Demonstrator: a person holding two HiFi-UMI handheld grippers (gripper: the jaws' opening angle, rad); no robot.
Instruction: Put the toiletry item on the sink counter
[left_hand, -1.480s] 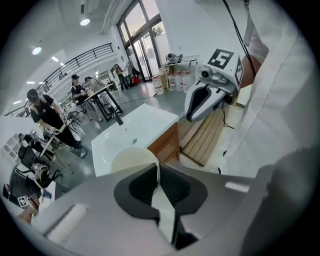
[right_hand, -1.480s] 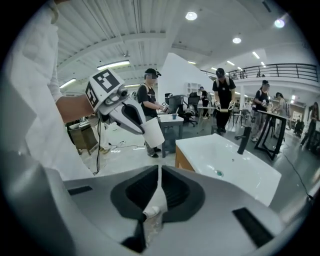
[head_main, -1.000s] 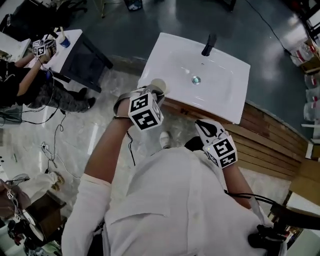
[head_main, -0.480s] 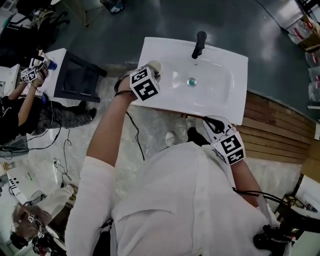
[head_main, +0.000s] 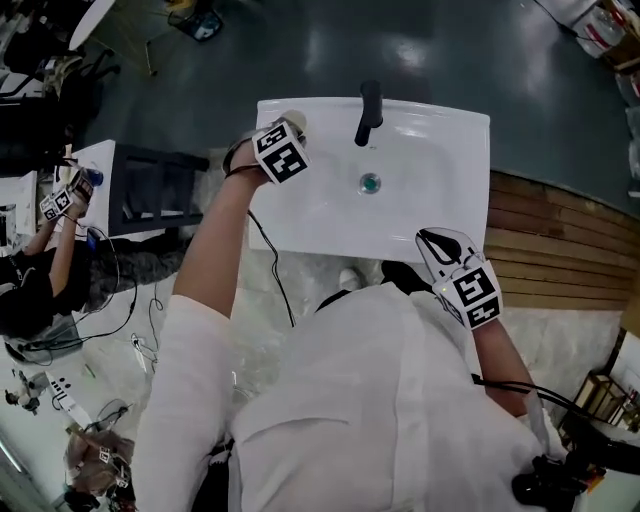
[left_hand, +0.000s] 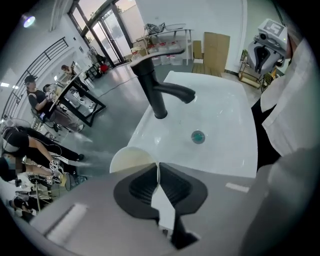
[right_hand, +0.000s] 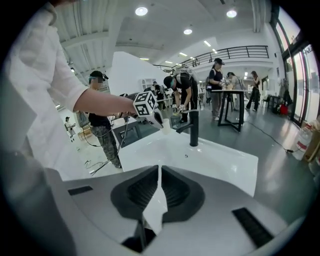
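Observation:
The toiletry item is a cream round cup (head_main: 293, 121), held over the far left corner of the white sink counter (head_main: 440, 210). My left gripper (head_main: 291, 131) is shut on the cup's rim (left_hand: 131, 157). In the right gripper view the cup (right_hand: 164, 122) hangs under that gripper, just left of the black faucet (right_hand: 193, 127). Whether the cup touches the counter is hidden. My right gripper (head_main: 440, 240) hovers at the sink's near right edge. Its jaws (right_hand: 159, 172) are shut with nothing between them.
The black faucet (head_main: 368, 108) stands at the back middle of the sink and the drain (head_main: 370, 183) lies in the basin. A black table (head_main: 150, 185) and a seated person (head_main: 40, 270) are to the left. Wooden boards (head_main: 560, 250) lie to the right. Cables trail on the floor.
My left gripper has carried the cup from the sink's near left edge to the far left corner beside the faucet. The right gripper stays by the front edge.

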